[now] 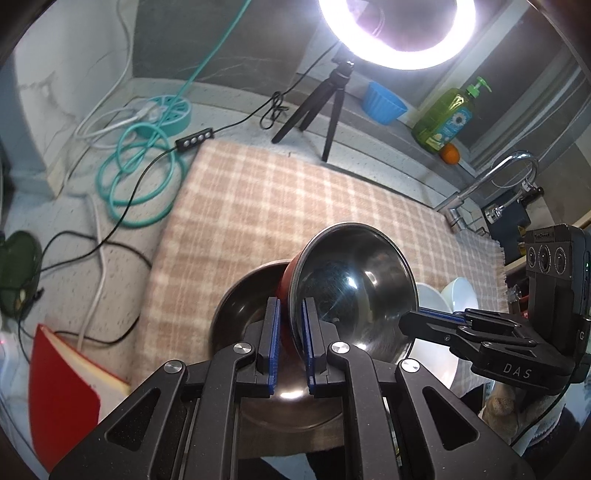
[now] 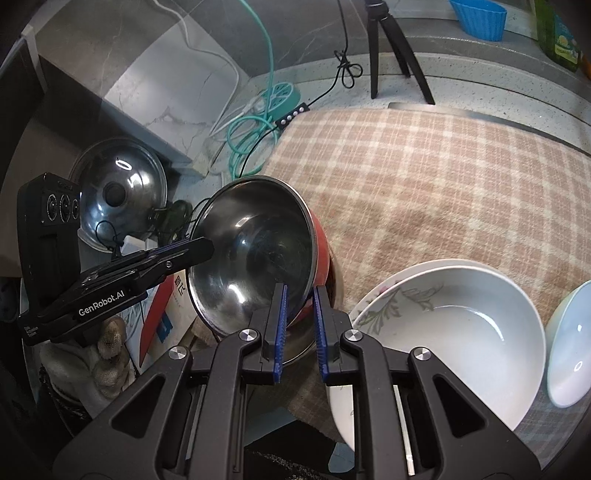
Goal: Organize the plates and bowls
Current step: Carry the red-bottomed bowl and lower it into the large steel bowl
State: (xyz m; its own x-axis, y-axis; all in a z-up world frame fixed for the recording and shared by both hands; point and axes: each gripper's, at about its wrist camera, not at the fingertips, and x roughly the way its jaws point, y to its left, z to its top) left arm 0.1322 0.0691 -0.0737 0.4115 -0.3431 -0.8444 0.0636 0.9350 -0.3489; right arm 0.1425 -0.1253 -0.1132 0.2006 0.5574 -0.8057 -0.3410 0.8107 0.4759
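The red-sided bowl with a polished steel inside (image 1: pixel 354 284) is tipped up on edge above the pink-and-cream checked cloth (image 1: pixel 280 206), its hollow turned toward the right-hand camera; both tools have it by the rim, on opposite sides. The left gripper (image 1: pixel 290 325) has its blue-padded fingers nearly together, pinching the rim with one pad against the red outside and the other against the steel inside; the right gripper (image 2: pixel 300 312) is likewise nearly closed, its pads nipping the rim from the other side, one within the steel hollow and one on the red wall. Just under and behind the tilted bowl a second, plain steel bowl (image 1: pixel 243 306) sits on the cloth, and whether the two touch I cannot tell. To the right, close by, a large white bowl (image 2: pixel 458 332) rests in a white plate with a grey leaf pattern (image 2: pixel 384 306); a smaller pale bowl (image 2: pixel 570 347) stands just beyond them at the edge of view. Further out, on the speckled counter, a black tripod (image 1: pixel 314 107) carries a lit ring light (image 1: pixel 397 33); coils of teal cable (image 1: pixel 144 173) lie to the left of the cloth; a blue fluted cup (image 1: pixel 384 101), a green soap bottle with a pump (image 1: pixel 447 118) and an orange (image 1: pixel 450 153) stand on the ledge; a domed steel lid (image 2: pixel 122 188) leans by the wall; a red-covered book (image 1: pixel 66 398) lies at the near left.
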